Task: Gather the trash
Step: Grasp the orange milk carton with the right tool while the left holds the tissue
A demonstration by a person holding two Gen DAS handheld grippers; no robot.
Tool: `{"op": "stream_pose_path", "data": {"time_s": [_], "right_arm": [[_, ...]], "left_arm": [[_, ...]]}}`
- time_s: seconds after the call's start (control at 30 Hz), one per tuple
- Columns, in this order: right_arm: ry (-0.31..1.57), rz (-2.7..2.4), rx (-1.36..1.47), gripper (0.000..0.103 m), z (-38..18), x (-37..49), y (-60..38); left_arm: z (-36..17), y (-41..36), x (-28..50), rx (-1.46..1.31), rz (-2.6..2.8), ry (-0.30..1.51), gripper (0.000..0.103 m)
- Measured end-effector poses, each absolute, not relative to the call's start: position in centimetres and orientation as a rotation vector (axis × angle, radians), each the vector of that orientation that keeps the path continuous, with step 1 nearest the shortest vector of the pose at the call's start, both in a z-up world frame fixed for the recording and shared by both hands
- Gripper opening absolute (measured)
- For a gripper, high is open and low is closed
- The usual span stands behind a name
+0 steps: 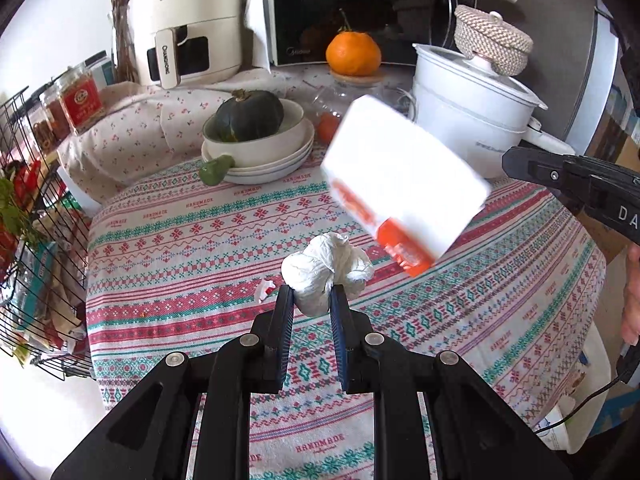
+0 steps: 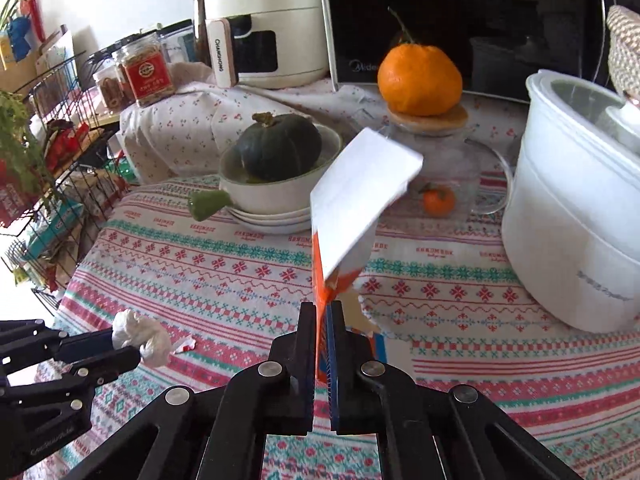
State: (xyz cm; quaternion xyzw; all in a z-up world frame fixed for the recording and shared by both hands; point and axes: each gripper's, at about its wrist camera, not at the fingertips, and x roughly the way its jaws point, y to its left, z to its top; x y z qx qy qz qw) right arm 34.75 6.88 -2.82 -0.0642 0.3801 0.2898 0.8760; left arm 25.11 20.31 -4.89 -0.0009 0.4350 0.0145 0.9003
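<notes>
A green squash sits in a bowl on stacked plates, on a patterned tablecloth. Behind stand an air fryer, a microwave, and an orange on a lidded glass jar that seems to hold a smaller orange fruit. A white pot stands at the right, and a wire rack at the left.

Bright daylight overexposes the motion-blurred white-and-orange cardboard carton; fisheye distortion bends the edges, corners vignetted black.

Open patterned tablecloth at nine o'clock; crockery crowds twelve.
Stacked white bowls holding dark-green squash block ahead; white cooker pot walls two o'clock.
</notes>
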Motion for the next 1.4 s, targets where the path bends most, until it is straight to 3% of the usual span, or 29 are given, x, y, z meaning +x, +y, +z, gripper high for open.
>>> {"op": "stream_pose_path", "data": {"time_s": [0.33,0.4,0.47,0.63,0.9,1.1,1.13,1.17,1.2,1.4], "right_arm": [[0.811,0.623,-0.125,0.004,0.6,28.9,0.9],[0.854,0.629,-0.108,0.017,0.1,28.5,0.4],[0.899,0.623,-0.106,0.056,-0.9,28.2,0.5],[0.974,0.612,-0.099,0.062,-4.5,29.0,1.8],[1.062,0.55,0.062,0.062,-11.9,34.4,2.2],[1.067,0.582,0.184,0.059,-13.6,37.1,4.2],[1.064,0.596,0.183,0.046,-13.6,37.2,4.8],[1.064,0.612,0.174,0.023,-13.6,37.2,5.4],[1.067,0.624,0.164,0.016,-13.5,37.2,5.9],[1.003,0.664,0.123,0.004,-10.6,34.9,6.3]], "left_arm": [[-2.7,18.3,19.9,-0.064,0.045,0.922,0.019],[-2.9,19.0,19.0,-0.072,0.057,0.92,0.019],[-3.6,19.7,18.5,-0.086,0.069,0.931,0.019],[-5.1,21.6,18.8,-0.156,0.069,0.967,0.019],[-5.8,22.7,19.5,-0.162,0.079,0.982,0.019],[-5.9,22.7,19.8,-0.162,0.082,0.982,0.019],[-5.8,22.6,19.7,-0.161,0.082,0.979,0.019],[-5.7,22.6,19.6,-0.16,0.081,0.976,0.019],[-5.5,22.5,19.5,-0.16,0.079,0.973,0.019],[-4.1,20.9,18.8,-0.156,0.051,0.937,0.019]]}}
